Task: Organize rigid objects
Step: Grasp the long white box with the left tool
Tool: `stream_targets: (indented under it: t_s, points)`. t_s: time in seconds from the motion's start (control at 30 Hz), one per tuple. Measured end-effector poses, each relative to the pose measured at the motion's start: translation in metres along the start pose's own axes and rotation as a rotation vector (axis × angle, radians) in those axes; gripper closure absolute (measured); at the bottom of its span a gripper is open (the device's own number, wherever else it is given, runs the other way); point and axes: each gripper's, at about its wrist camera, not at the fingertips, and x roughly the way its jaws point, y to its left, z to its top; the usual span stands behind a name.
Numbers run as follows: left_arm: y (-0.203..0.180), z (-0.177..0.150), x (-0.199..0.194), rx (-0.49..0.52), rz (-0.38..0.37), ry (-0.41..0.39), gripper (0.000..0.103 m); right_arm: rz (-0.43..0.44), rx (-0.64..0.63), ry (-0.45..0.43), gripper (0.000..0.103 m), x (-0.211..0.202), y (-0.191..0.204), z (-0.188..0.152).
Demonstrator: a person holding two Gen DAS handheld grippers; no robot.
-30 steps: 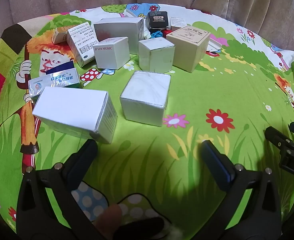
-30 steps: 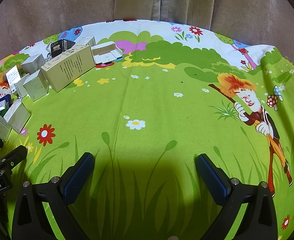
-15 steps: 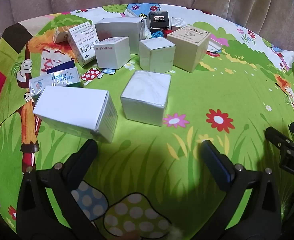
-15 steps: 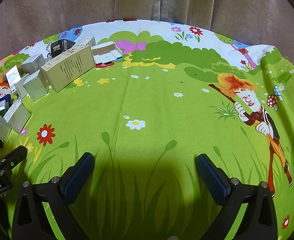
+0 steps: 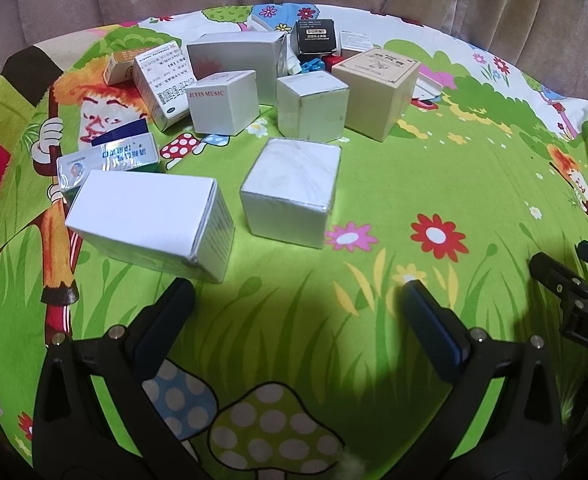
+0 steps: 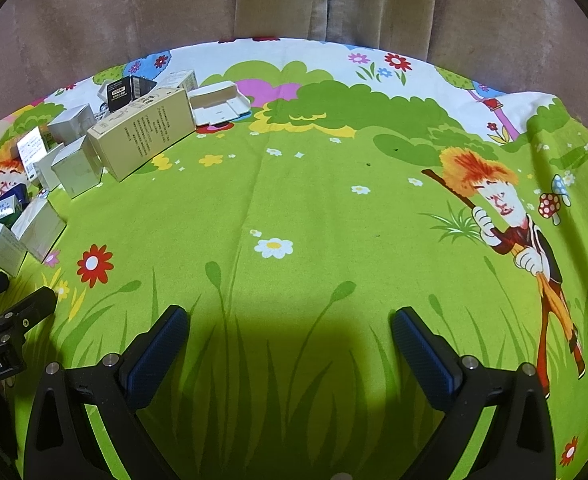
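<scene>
Several cardboard boxes stand in a cluster on a cartoon-print cloth. In the left wrist view, a long white box lies nearest, just ahead of my left finger. A white cube sits beside it, right of it. Behind are a "JIYIN MUSIC" box, another white cube, a tan box and a black box. My left gripper is open and empty. My right gripper is open and empty over bare cloth; the tan box lies far left of it.
A blue-and-silver medicine box and a printed white box lie at the left. A white tray sits behind the tan box. Curtains hang beyond the far table edge. The other gripper shows at the frame edge.
A fingertip that showed at the bottom of the left wrist view has gone. The left camera has crept very slightly; the right gripper and the boxes have not moved.
</scene>
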Motion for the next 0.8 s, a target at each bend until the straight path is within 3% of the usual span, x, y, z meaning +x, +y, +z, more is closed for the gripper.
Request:
stream_targets:
  t_s: [0.3,0.4,0.53,0.63,0.7,0.8]
  points:
    - [0.004,-0.011,-0.011,0.009,-0.012,0.018,0.000,0.013,-0.022,0.021,0.000,0.000,0.000,0.000]
    - [0.024,-0.024,-0.026,-0.135,0.009,-0.003,0.000,0.013,-0.023,0.021,0.000,0.000,0.001,0.000]
    - [0.062,-0.033,-0.040,-0.389,-0.036,-0.064,0.000,0.011,-0.021,0.017,0.000,-0.001,0.001,0.000]
    - [0.075,-0.020,-0.038,-0.458,0.012,-0.068,0.000,0.009,-0.018,0.014,0.000,-0.001,0.002,-0.001]
    - [0.088,-0.010,-0.034,-0.559,0.046,-0.082,0.000,0.008,-0.017,0.012,0.000,-0.002,0.001,-0.001]
    - [0.096,0.008,-0.023,-0.660,0.068,-0.049,0.000,0.006,-0.014,0.010,0.000,-0.002,0.002,-0.001]
